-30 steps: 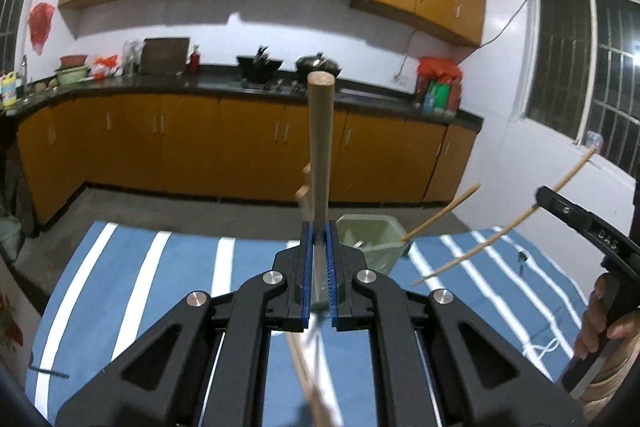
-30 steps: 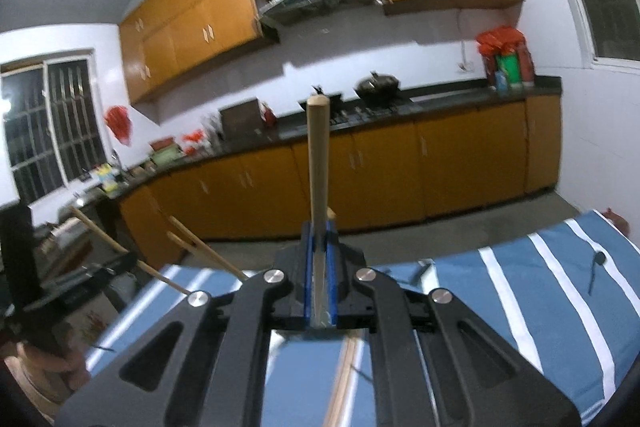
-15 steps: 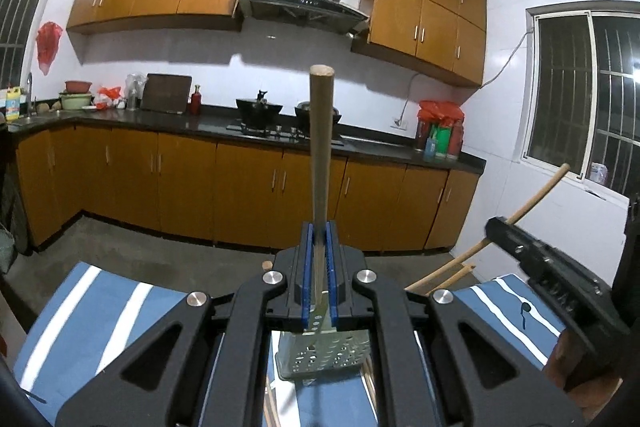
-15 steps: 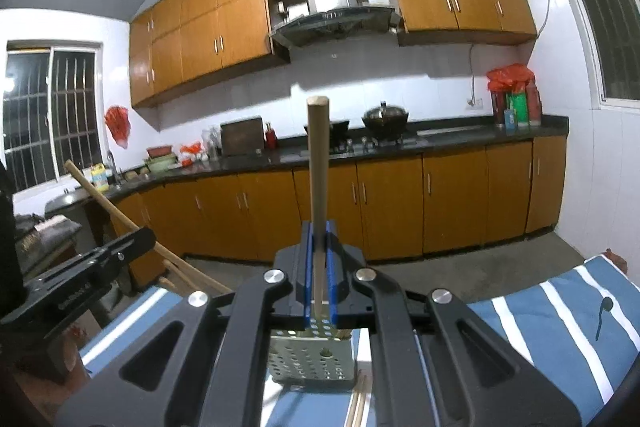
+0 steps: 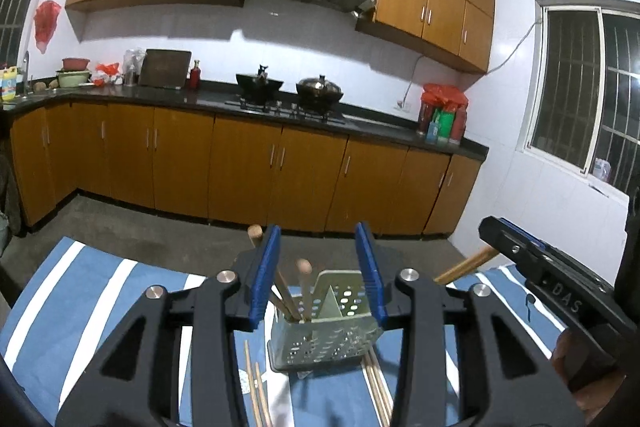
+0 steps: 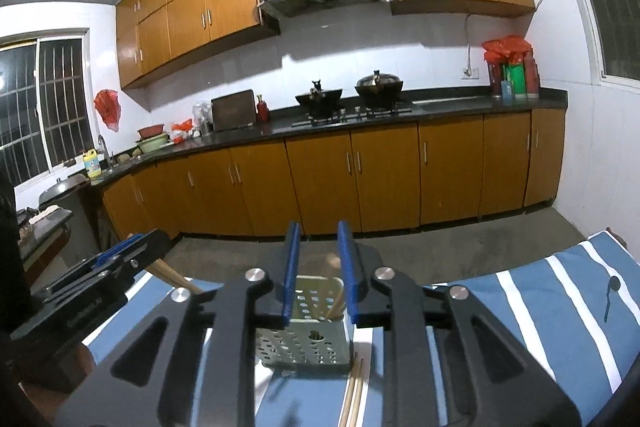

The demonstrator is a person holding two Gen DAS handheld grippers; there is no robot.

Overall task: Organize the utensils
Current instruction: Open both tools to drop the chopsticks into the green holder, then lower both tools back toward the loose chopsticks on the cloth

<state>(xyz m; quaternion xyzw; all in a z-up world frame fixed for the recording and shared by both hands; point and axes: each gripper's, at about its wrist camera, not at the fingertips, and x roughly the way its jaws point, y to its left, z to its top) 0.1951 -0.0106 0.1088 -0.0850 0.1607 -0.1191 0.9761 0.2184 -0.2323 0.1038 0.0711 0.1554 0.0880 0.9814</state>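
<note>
A pale green perforated utensil holder stands on the blue-and-white striped cloth. Wooden handles stand in its left compartment. My left gripper is open and empty just above the holder. My right gripper is open and empty above the same holder, where thin wooden sticks lean in its right side. Loose chopsticks lie on the cloth beside the holder, and more chopsticks lie in front of it in the right wrist view.
The right gripper shows at the right edge of the left wrist view, with a wooden handle behind it. The left gripper shows at the left of the right wrist view. Kitchen cabinets stand beyond the cloth's far edge.
Both grippers were shut on wooden-handled utensils held upright. Both have opened and the handles now stand in the holder.
</note>
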